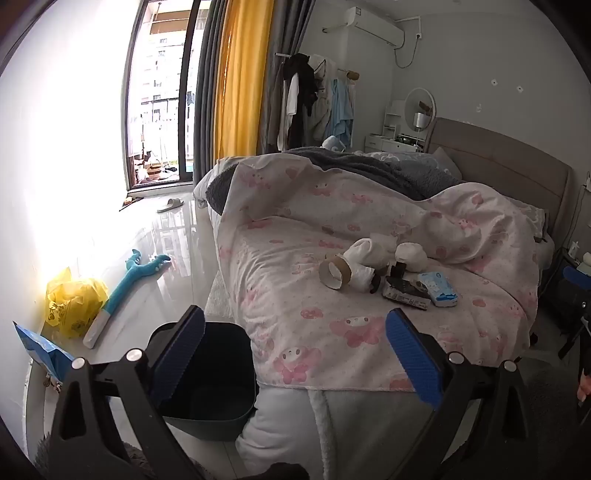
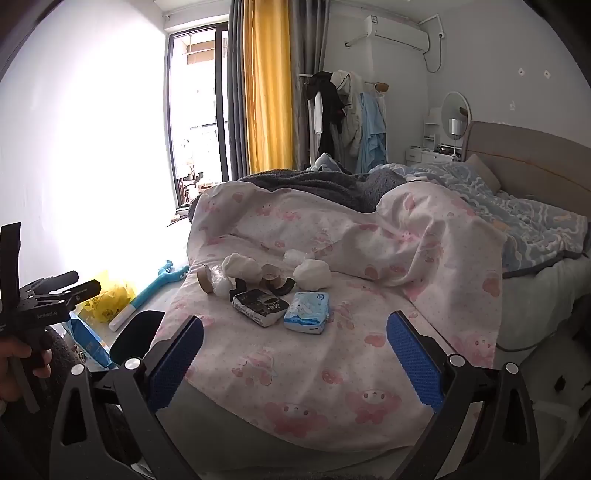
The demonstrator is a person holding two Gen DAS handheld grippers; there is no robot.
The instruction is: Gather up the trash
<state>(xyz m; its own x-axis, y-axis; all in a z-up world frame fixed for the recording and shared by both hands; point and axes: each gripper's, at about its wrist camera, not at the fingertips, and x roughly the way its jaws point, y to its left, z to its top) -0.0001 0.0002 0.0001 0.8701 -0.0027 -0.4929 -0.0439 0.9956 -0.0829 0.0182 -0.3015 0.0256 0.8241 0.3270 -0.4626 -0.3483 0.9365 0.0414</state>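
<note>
Soft printed cloth quilt (image 2: 369, 354), glossy tiled floor (image 1: 147, 236), cardboard tube (image 1: 334, 275), crumpled white paper wads (image 2: 312, 273), shiny plastic tissue packs (image 2: 306, 314), matt dark plastic bin (image 1: 221, 384), fuzzy grey blanket (image 1: 369, 170), textured blue claw pads (image 2: 413, 358)

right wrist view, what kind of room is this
A bedroom in a home, most likely. A bed with a pink patterned cover and a padded headboard fills the view, clothes hang on a rack by the yellow curtain, and an air conditioner is mounted on the wall.
</note>
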